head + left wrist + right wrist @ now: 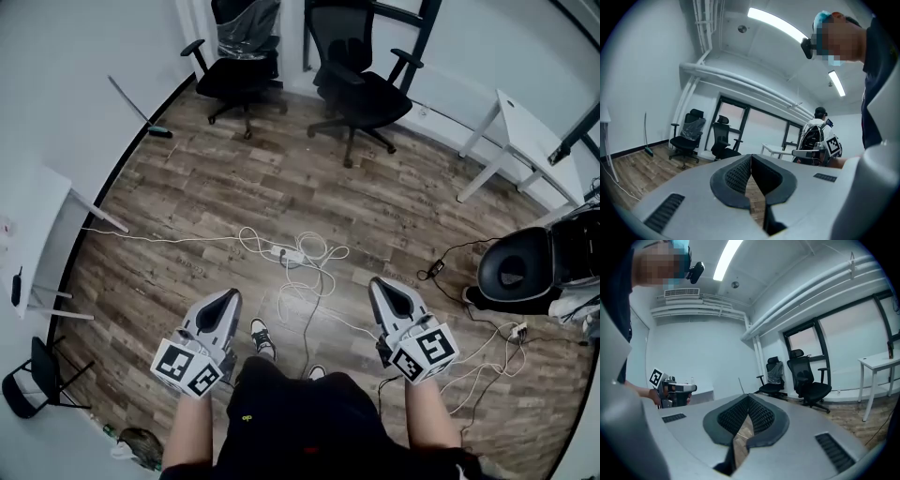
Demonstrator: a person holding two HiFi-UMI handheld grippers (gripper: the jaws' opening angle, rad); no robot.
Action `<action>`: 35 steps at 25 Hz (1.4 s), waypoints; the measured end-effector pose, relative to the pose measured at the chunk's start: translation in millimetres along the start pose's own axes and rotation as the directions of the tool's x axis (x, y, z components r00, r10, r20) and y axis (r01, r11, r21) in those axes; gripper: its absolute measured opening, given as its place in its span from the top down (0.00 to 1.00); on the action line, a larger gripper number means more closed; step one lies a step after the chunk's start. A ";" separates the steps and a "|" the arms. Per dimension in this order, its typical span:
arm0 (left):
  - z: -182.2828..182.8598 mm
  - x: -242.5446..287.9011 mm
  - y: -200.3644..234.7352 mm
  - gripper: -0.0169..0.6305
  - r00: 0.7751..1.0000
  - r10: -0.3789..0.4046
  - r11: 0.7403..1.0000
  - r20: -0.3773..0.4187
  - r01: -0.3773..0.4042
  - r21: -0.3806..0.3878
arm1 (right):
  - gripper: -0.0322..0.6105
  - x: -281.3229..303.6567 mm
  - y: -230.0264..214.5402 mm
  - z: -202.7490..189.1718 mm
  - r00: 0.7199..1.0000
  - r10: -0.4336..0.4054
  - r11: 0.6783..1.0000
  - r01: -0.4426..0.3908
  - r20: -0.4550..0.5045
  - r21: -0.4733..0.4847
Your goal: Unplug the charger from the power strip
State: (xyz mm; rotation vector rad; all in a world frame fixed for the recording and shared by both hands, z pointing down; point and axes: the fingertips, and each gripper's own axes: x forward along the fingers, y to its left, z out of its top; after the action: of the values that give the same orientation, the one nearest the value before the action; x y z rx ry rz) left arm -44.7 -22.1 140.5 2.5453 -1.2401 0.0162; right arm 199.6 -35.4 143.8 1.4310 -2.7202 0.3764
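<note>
Wood-plank floor (187, 197), head view: the white power strip (287, 253) lies among looped white cables (323, 251), ahead of and between the left tongs (229, 298) and the right tongs (379, 285), well apart from both. Left gripper view: jaws pressed together, nothing between. Right gripper view: jaws likewise pressed together, nothing between.

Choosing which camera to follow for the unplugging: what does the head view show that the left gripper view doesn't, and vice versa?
Head view only: the power strip in a tangle of white cables, and the wearer's shoes. Left gripper view only: the ceiling lights and another person in the background. Both: two black office chairs and the wood floor.
</note>
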 end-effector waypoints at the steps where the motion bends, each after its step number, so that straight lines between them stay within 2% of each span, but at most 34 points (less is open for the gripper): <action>1: 2.9 8.1 10.8 0.94 1.000 -0.010 1.000 -0.004 0.010 0.000 | 0.92 11.1 -3.3 1.0 1.000 -0.011 1.000 0.011 -0.004 0.003; 6: 16.6 35.7 86.7 0.94 0.998 -0.049 0.998 -0.045 0.050 0.032 | 0.92 87.4 -1.1 6.1 0.999 -0.047 0.999 0.047 -0.025 -0.003; 13: 20.1 67.3 197.1 0.94 0.991 -0.085 0.996 -0.105 0.087 0.016 | 0.92 194.3 2.0 11.2 0.996 -0.089 0.996 0.089 -0.026 -0.005; 17: 8.6 88.6 231.5 0.94 0.988 -0.087 0.996 -0.128 0.088 0.000 | 0.92 230.7 -6.3 2.0 0.995 -0.094 0.995 0.094 -0.033 0.017; 23: -26.1 127.3 256.3 0.94 0.991 -0.060 0.998 -0.123 0.055 -0.039 | 0.92 272.0 -35.4 -41.8 0.996 -0.022 0.999 0.018 -0.090 -0.039; 27: -86.7 164.4 273.9 0.94 0.988 -0.016 0.999 -0.155 0.009 -0.045 | 0.92 298.3 -83.6 -106.3 0.989 0.012 0.998 -0.021 -0.149 -0.059; 31: -182.4 198.9 291.9 0.94 0.976 0.024 0.995 -0.217 -0.045 -0.092 | 0.92 326.7 -126.9 -202.6 0.967 0.067 0.997 -0.073 -0.245 -0.014; 35: -287.6 235.9 314.7 0.94 0.959 0.068 0.991 -0.276 -0.097 -0.095 | 0.92 355.7 -167.7 -302.9 0.949 0.103 0.994 -0.110 -0.299 -0.007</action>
State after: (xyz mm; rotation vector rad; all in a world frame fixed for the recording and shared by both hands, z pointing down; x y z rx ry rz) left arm -104.1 -304.4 533.1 2.3043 -1.2025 0.2996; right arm 111.1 -342.3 523.8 1.1188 -2.5516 0.5173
